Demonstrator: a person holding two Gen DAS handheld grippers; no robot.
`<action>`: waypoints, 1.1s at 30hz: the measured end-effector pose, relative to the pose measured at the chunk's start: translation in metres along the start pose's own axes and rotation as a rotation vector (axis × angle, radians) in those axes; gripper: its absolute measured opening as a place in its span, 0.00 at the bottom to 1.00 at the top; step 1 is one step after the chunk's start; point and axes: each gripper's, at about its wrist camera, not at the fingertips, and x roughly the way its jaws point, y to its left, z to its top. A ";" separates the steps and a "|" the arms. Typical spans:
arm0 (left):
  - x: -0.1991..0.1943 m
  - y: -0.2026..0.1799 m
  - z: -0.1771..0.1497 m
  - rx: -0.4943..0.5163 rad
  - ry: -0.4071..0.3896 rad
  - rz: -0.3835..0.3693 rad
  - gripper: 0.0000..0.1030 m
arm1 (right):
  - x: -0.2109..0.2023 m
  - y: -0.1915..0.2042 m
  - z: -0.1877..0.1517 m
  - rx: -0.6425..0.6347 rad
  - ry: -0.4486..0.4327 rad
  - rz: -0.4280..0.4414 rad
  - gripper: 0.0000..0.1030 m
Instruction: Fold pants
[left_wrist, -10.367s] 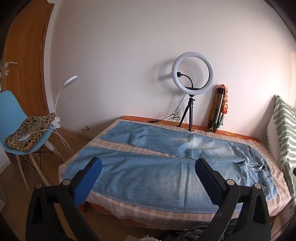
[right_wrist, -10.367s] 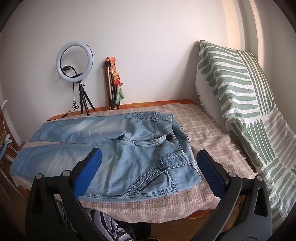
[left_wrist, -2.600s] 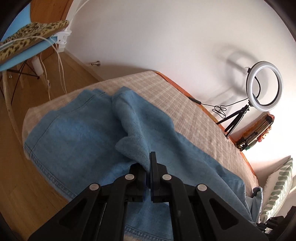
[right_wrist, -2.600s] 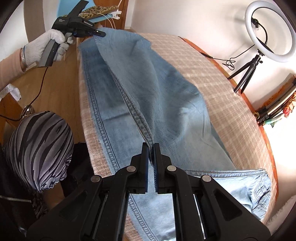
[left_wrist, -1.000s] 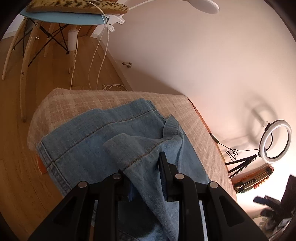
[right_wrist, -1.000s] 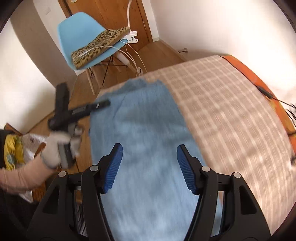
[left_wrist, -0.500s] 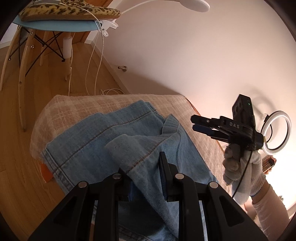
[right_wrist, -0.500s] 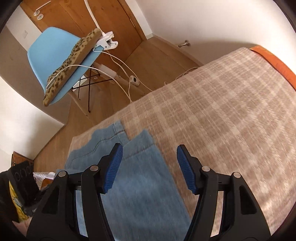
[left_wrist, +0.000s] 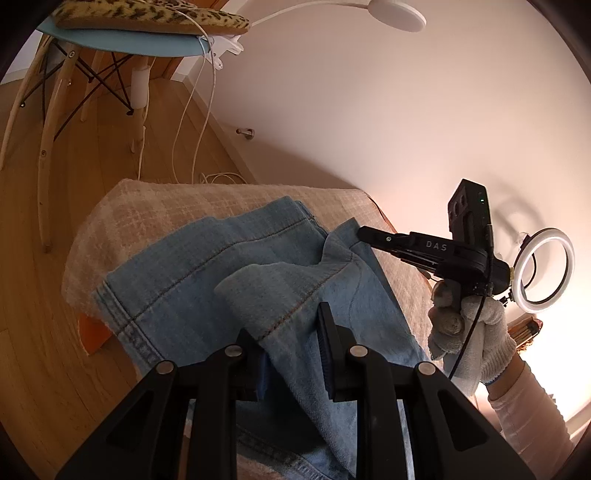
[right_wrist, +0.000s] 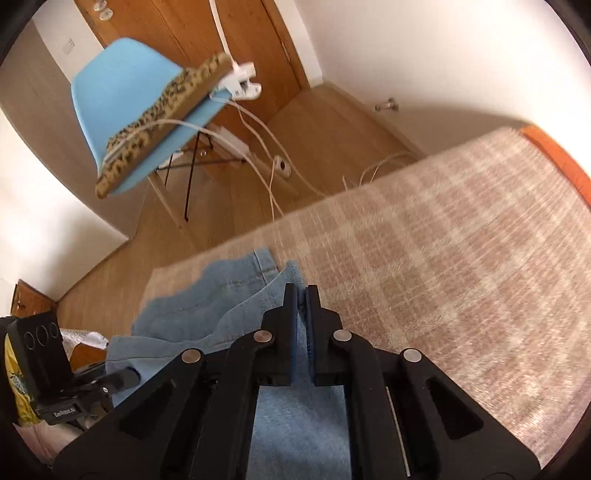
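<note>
The jeans (left_wrist: 192, 280) lie at the end of the bed (left_wrist: 122, 206), on its checked blanket, hems toward the chair (right_wrist: 122, 92). The left hand-held gripper (left_wrist: 291, 347) pinches a raised fold of denim near the hem between narrow jaws. The right hand-held gripper (right_wrist: 301, 295), held in a white-gloved hand (left_wrist: 469, 328), has just been closing; its jaws now meet on the far corner of the top leg's hem. A ring light (left_wrist: 543, 269) glows by the wall.

White walls (left_wrist: 369, 110) meet a wooden floor (left_wrist: 44, 332), with a blue chair (right_wrist: 122, 92) before a wooden door (right_wrist: 229, 40) and a lit ring light (left_wrist: 545, 271).
</note>
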 end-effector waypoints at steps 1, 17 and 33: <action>-0.003 -0.001 -0.001 0.003 -0.007 -0.003 0.18 | -0.006 0.003 0.003 -0.005 -0.017 -0.022 0.05; -0.043 0.024 0.006 0.023 -0.127 0.006 0.04 | 0.004 0.068 0.039 -0.143 -0.054 -0.076 0.04; -0.023 0.049 0.010 0.038 -0.042 0.090 0.04 | 0.076 0.049 0.017 -0.088 0.050 -0.133 0.04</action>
